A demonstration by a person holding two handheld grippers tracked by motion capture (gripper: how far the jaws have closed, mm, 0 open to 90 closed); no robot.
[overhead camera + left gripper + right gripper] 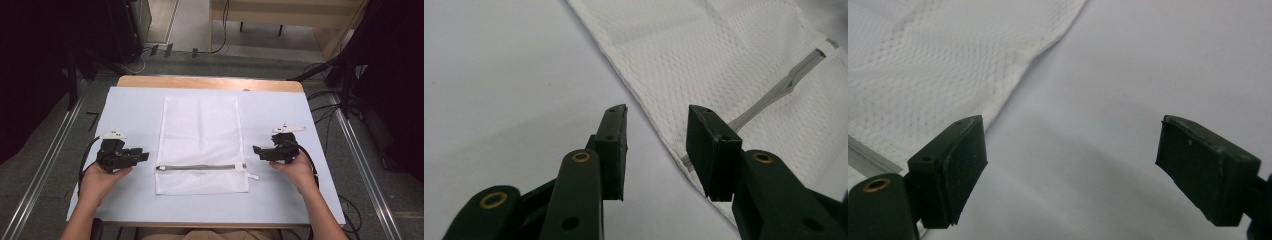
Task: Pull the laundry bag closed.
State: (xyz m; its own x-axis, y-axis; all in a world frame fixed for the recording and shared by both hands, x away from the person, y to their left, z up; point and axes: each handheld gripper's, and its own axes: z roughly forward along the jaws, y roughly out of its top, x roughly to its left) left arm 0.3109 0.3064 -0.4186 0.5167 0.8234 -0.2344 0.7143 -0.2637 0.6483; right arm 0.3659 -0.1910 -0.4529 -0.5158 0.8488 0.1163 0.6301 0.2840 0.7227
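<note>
A pale blue table is holding a flat white mesh bag at centre, zipper nearest. The left gripper and right gripper are flanking it, released and empty. The bag is looking light and limp; pinching an edge seems best.

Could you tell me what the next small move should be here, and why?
Probably ease the right gripper toward the zipper pull. Both grippers are open and empty beside the flat mesh bag, the zipper looks closed, and its pull lies on the right gripper's side.

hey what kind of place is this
Probably a lab set up for recording manipulation: a covered table holding one mesh bag, handheld grippers, and cables on the floor.
</note>
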